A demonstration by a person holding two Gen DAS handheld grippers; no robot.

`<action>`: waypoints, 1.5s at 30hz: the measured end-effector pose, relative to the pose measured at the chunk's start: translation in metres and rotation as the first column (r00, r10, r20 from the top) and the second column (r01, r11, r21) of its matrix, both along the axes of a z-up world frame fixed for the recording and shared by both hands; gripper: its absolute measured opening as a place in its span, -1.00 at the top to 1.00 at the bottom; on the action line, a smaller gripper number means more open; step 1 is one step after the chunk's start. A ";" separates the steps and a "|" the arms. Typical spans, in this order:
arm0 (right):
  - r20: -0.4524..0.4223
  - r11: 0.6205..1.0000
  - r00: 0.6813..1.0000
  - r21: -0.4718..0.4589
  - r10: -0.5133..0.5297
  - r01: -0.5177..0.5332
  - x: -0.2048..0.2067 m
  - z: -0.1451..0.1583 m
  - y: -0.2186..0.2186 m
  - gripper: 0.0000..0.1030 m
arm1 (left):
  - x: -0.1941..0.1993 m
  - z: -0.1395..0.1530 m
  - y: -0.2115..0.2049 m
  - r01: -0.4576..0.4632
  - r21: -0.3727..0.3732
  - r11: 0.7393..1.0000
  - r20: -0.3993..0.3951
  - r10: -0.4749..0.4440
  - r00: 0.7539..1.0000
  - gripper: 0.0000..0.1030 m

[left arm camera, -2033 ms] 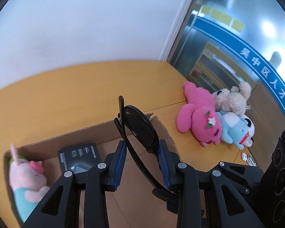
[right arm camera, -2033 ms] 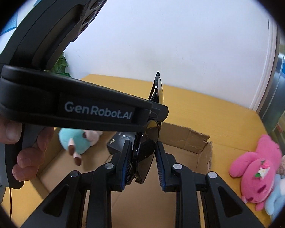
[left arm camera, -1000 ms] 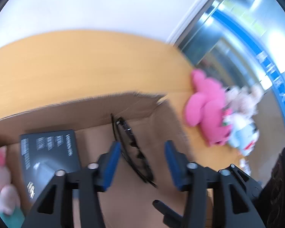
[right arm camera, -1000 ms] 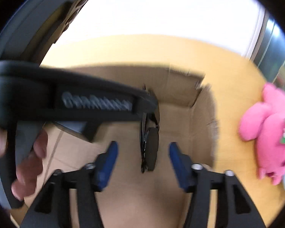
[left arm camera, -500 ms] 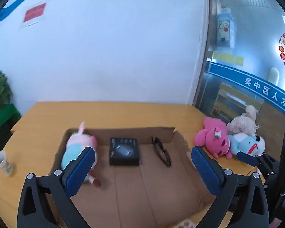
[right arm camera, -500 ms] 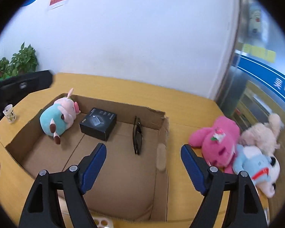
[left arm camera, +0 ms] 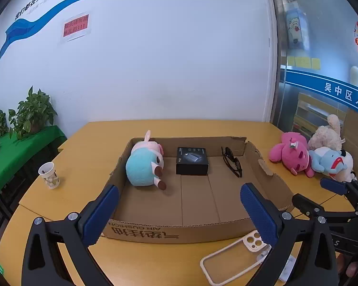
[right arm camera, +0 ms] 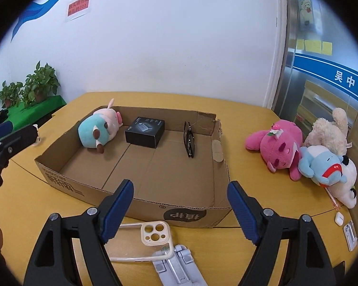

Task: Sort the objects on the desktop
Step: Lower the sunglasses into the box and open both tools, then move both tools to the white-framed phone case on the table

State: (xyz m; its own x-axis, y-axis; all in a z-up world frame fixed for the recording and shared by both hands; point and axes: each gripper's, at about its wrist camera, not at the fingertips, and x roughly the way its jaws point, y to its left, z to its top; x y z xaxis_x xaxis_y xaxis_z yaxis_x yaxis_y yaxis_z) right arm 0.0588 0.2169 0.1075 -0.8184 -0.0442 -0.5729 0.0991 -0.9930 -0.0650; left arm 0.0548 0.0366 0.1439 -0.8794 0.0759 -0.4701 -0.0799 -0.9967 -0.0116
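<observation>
Phone case lay flat on the desk just in front of the cardboard box — long axis along the box's near wall. Right gripper hovered nearest, directly above it; left gripper also stood wide, both holding nothing.

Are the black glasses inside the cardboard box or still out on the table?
Inside. The glasses lie on the floor of the cardboard box, near its right wall, beside the black box.
</observation>
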 end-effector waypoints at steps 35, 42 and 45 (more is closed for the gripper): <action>0.435 0.941 0.834 -0.151 0.339 -0.304 -0.050 -0.115 -0.010 -0.57 | -0.048 -0.187 0.007 0.156 0.546 0.823 0.504 -0.471 0.724 -0.94; 0.456 0.931 0.812 -0.196 0.364 -0.307 -0.056 -0.124 -0.016 -0.57 | -0.054 -0.189 0.001 0.149 0.602 0.784 0.480 -0.505 0.717 -0.85; 0.442 0.920 0.809 -0.237 0.389 -0.313 -0.053 -0.122 -0.017 -0.57 | -0.054 -0.183 -0.007 0.142 0.596 0.791 0.470 -0.487 0.736 -0.85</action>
State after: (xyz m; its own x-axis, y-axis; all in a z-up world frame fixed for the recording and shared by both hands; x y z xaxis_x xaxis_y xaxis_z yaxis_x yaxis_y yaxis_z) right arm 0.0062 0.1995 -0.0141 -0.3623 -0.3891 -0.8470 0.4231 -0.8783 0.2225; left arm 0.0010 0.0298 -0.0390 -0.3257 0.6627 -0.6744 -0.1931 -0.7449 -0.6387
